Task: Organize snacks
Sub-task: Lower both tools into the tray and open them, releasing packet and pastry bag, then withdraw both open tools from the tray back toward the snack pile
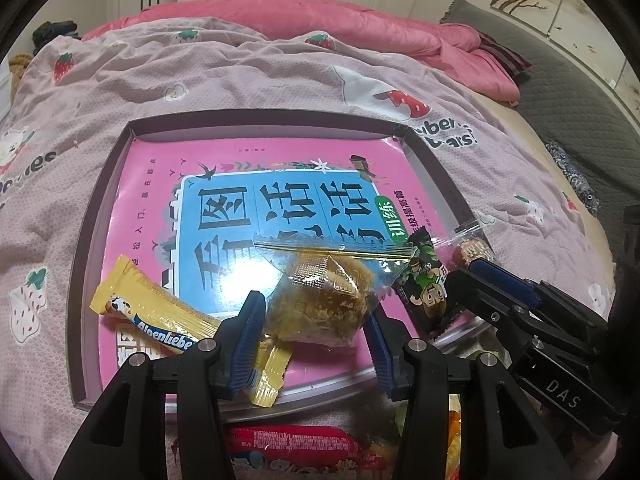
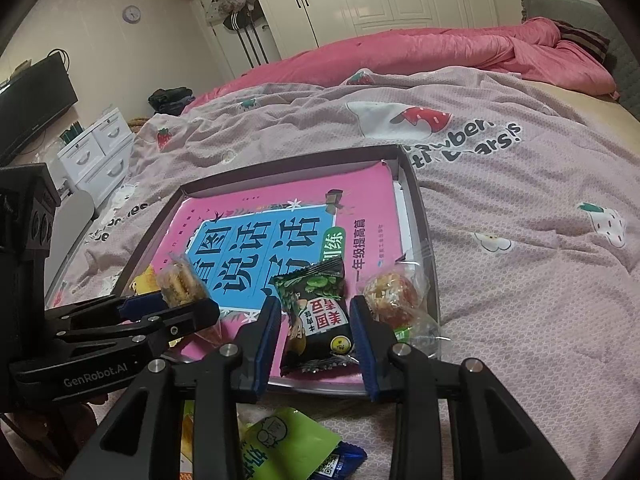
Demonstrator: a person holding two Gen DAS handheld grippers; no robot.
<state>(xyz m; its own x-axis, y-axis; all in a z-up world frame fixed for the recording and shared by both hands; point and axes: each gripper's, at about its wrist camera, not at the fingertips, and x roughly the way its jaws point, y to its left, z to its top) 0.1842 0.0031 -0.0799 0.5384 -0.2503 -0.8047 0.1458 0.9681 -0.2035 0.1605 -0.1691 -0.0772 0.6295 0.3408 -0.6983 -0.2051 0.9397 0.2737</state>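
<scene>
a rumpled pink strawberry-print quilt (image 1: pixel 248 80) is serving as the work surface, a shallow tray (image 1: pixel 100 200) lined with a glossy pink book (image 1: pixel 160 184) lying on it. the left gripper (image 1: pixel 314 332) is pinching a crumbly cake in a clear crinkly wrapper (image 1: pixel 320 304) over the tray. the right gripper (image 2: pixel 316 336) is squeezing a slick black-and-green packet (image 2: pixel 316 312). both foils are looking slippery; a loose pinch could be dropping one onto the soft, uneven quilt beside the yellow candy stick (image 1: pixel 160 312).
</scene>
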